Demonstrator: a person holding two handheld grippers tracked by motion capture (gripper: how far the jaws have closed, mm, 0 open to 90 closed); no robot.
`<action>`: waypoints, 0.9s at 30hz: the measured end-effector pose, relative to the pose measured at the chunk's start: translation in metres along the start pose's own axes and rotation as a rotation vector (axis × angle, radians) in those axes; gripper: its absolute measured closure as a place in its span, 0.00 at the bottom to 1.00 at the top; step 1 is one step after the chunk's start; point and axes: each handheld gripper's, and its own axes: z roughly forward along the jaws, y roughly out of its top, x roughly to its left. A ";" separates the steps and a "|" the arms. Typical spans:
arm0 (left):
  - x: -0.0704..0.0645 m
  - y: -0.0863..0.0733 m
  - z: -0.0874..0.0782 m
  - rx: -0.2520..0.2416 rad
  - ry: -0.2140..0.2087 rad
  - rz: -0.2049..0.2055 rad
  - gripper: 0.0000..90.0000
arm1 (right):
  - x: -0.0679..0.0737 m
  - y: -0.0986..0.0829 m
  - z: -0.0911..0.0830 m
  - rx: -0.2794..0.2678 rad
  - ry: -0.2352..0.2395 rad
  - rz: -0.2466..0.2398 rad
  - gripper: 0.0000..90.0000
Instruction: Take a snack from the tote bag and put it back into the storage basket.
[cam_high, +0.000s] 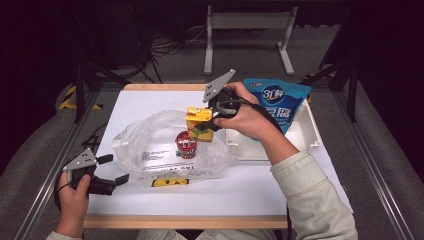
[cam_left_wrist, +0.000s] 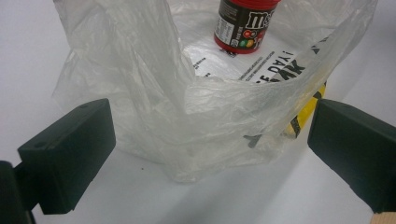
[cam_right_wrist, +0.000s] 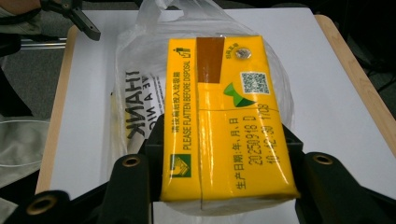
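White sheeting covers the table (cam_high: 150, 102), which stands in a dark room with a metal frame behind it. High view: the right gripper (cam_high: 212, 120) clamps a yellow drink carton (cam_high: 199, 124) and holds it above the far edge of a clear plastic bag (cam_high: 150, 145); a red-lidded candy jar (cam_high: 186, 145) stands inside the bag. A white tray (cam_high: 305, 135) holding a blue pouch (cam_high: 277, 102) lies to the right. The left gripper (cam_high: 114, 170), jaws spread wide, rests at the bag's near left corner.

Left gripper view: the left gripper (cam_left_wrist: 210, 144) has its jaws far apart on either side of the bag's (cam_left_wrist: 187, 116) crumpled mouth, touching nothing; the jar (cam_left_wrist: 243, 23) stands beyond.

Right gripper view: the right gripper (cam_right_wrist: 224, 182) presses both jaws against the sides of the carton (cam_right_wrist: 224, 116), its printed face upward, over the bag (cam_right_wrist: 140, 60).
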 end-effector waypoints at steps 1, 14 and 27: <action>0.000 0.000 0.000 0.001 0.003 0.000 0.02 | -0.001 -0.002 -0.002 0.000 -0.001 0.000 0.61; 0.000 0.000 -0.001 0.007 0.012 -0.005 0.02 | -0.014 -0.029 -0.032 0.012 -0.066 0.057 0.61; 0.000 0.000 0.001 0.010 0.012 -0.005 0.02 | -0.020 -0.053 -0.056 0.018 -0.113 0.092 0.61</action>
